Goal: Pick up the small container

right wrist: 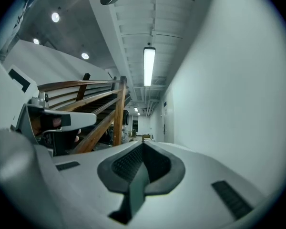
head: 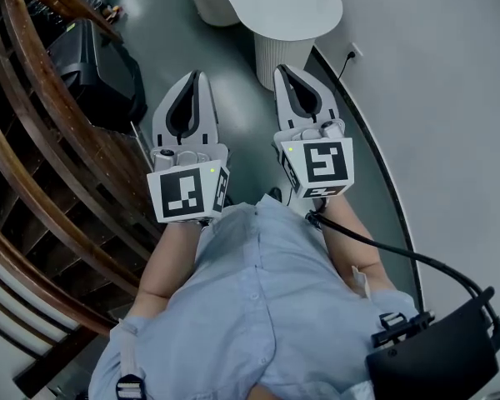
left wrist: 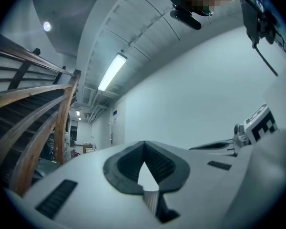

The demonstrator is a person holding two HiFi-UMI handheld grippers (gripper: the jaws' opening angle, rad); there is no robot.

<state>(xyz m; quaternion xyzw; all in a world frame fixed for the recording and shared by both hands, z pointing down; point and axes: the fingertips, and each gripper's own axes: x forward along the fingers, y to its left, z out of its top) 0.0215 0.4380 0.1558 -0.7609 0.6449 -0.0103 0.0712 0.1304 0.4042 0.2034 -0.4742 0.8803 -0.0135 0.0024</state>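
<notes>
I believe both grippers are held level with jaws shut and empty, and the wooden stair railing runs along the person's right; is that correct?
Not quite: the wooden stair railing runs along the person's left, as the head view shows. The left gripper and right gripper are indeed level, shut and empty.

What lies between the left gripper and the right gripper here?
Only bare dark floor lies between the left gripper and the right gripper, which are held side by side and apart. The head view shows this.
</notes>
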